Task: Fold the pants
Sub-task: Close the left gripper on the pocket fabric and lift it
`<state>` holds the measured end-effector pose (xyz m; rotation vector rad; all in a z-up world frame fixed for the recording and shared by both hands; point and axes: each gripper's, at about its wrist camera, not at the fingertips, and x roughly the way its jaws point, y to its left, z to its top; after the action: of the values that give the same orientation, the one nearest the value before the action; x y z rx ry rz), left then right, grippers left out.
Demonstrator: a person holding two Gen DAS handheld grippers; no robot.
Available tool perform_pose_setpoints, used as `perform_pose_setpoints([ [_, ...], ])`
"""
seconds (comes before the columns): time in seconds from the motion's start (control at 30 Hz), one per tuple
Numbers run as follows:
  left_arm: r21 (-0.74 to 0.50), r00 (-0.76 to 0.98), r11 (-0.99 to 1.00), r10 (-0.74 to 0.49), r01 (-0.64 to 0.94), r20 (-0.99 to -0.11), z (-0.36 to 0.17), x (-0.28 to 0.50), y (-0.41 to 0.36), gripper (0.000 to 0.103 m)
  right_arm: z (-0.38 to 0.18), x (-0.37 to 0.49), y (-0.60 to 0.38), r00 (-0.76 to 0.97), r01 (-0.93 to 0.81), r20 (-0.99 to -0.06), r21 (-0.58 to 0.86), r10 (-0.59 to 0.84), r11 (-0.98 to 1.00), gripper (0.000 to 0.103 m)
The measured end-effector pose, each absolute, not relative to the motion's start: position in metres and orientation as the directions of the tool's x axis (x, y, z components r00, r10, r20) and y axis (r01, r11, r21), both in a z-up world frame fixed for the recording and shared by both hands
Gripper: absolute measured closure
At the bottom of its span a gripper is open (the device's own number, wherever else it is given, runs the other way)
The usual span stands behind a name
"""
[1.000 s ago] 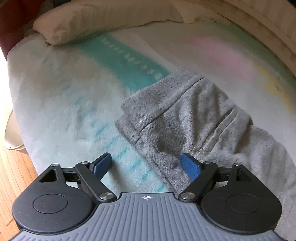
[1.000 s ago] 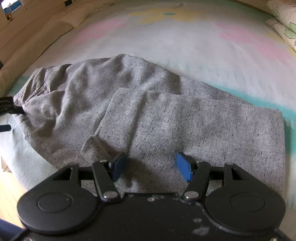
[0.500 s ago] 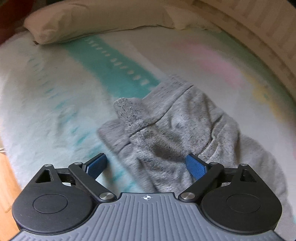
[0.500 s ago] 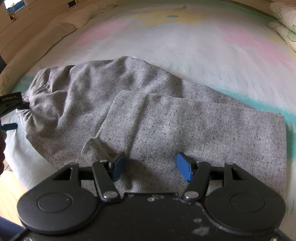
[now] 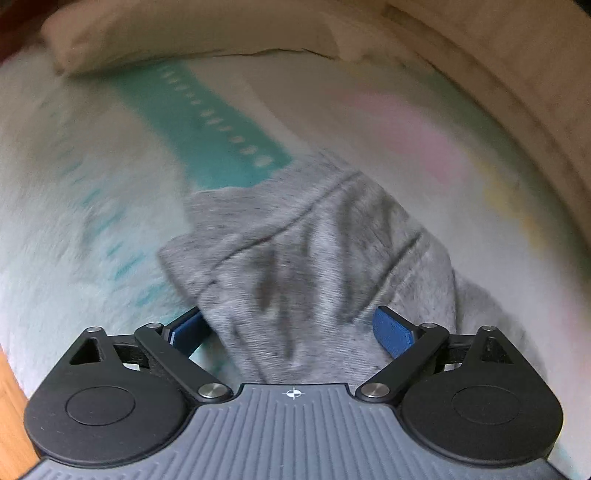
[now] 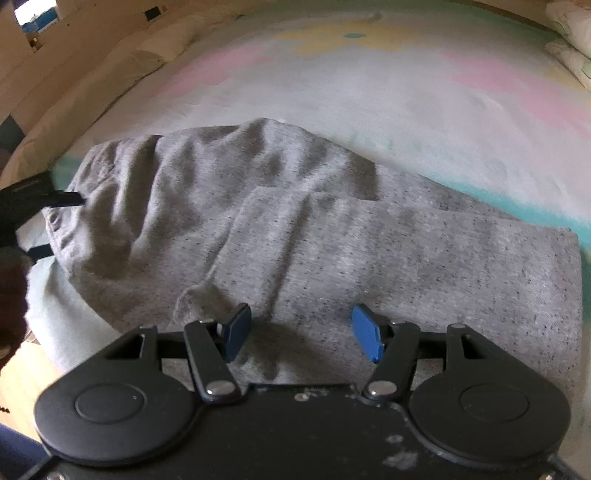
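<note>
Grey speckled pants (image 6: 332,229) lie on the pastel blanket (image 6: 369,92), the legs folded across to the right. Their waistband end (image 5: 314,236) is rumpled in the left wrist view. My left gripper (image 5: 288,330) is open wide, and the near edge of the waist cloth bunches between its blue pads (image 5: 391,332) without being pinched. In the right wrist view its black fingers (image 6: 55,199) show at the left edge, beside the waistband. My right gripper (image 6: 301,330) hovers open just above the folded leg, with nothing gripped.
A cream pillow (image 5: 166,33) lies at the head of the bed, and a padded cream rail (image 5: 517,92) curves along the right. Floral pillows (image 6: 572,44) sit at the far right. The mattress edge and wooden floor (image 5: 11,406) are close on the left.
My left gripper has swung towards the pants, so the waist cloth now sits between its jaws instead of off to the right. The waistband is more rumpled. The right gripper has held still.
</note>
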<state>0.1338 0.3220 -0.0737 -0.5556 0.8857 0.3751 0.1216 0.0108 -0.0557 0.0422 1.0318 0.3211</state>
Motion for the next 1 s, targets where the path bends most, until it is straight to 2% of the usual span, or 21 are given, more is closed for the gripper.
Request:
perform_pose_setpoints([
  [0.07,-0.322,0.605,0.806,0.055,-0.497,-0.795,-0.071,0.138,0.318,0.032,-0.053,0.12,0.014,0.476,-0.26,-0.828,0.189,0.296,0.947,0.039],
  [0.13,-0.28,0.585,0.788,0.123,-0.549,-0.801,-0.066,0.136,0.317,0.071,-0.049,0.119,0.016,0.487,-0.271,-0.817,0.195,0.309,0.943,0.04],
  [0.2,-0.302,0.605,0.762,0.145,-0.573,-0.783,-0.061,0.127,0.319,0.084,-0.041,0.12,0.018,0.503,-0.284,-0.798,0.209,0.331,0.936,0.041],
  [0.27,-0.326,0.622,0.74,0.154,-0.587,-0.768,-0.057,0.12,0.32,0.087,-0.032,0.126,0.021,0.525,-0.304,-0.774,0.217,0.353,0.927,0.044],
  [0.33,-0.3,0.619,0.746,0.187,-0.595,-0.763,-0.053,0.118,0.314,0.087,-0.022,0.135,0.028,0.547,-0.331,-0.755,0.202,0.362,0.922,0.045],
  [0.37,-0.284,0.622,0.751,0.208,-0.596,-0.755,-0.05,0.116,0.311,0.087,-0.018,0.142,0.034,0.558,-0.343,-0.748,0.188,0.36,0.92,0.051],
  [0.4,-0.276,0.626,0.753,0.221,-0.597,-0.748,-0.048,0.113,0.307,0.087,-0.016,0.149,0.038,0.565,-0.352,-0.742,0.179,0.361,0.919,0.059],
  [0.47,-0.255,0.612,0.741,0.256,-0.621,-0.748,-0.046,0.109,0.303,0.088,-0.014,0.167,0.047,0.565,-0.378,-0.733,0.179,0.38,0.908,0.101],
  [0.63,-0.293,0.589,0.672,0.263,-0.68,-0.764,-0.051,0.099,0.309,0.088,-0.023,0.22,0.082,0.543,-0.385,-0.73,0.224,0.416,0.895,0.1],
  [0.87,-0.255,0.555,0.673,0.275,-0.694,-0.785,-0.059,0.105,0.311,0.087,-0.041,0.261,0.155,0.474,-0.528,-0.714,0.237,0.515,0.815,0.1],
  [0.93,-0.243,0.548,0.678,0.278,-0.694,-0.789,-0.061,0.106,0.31,0.087,-0.052,0.28,0.165,0.466,-0.519,-0.734,0.225,0.494,0.825,0.101],
  [0.97,-0.241,0.547,0.679,0.279,-0.693,-0.789,-0.061,0.107,0.31,0.087,-0.066,0.299,0.168,0.504,-0.461,-0.768,0.146,0.394,0.875,0.102],
  [1.0,-0.239,0.547,0.681,0.279,-0.693,-0.789,-0.062,0.107,0.31,0.087,-0.066,0.299,0.168,0.504,-0.461,-0.768,0.146,0.394,0.875,0.102],
])
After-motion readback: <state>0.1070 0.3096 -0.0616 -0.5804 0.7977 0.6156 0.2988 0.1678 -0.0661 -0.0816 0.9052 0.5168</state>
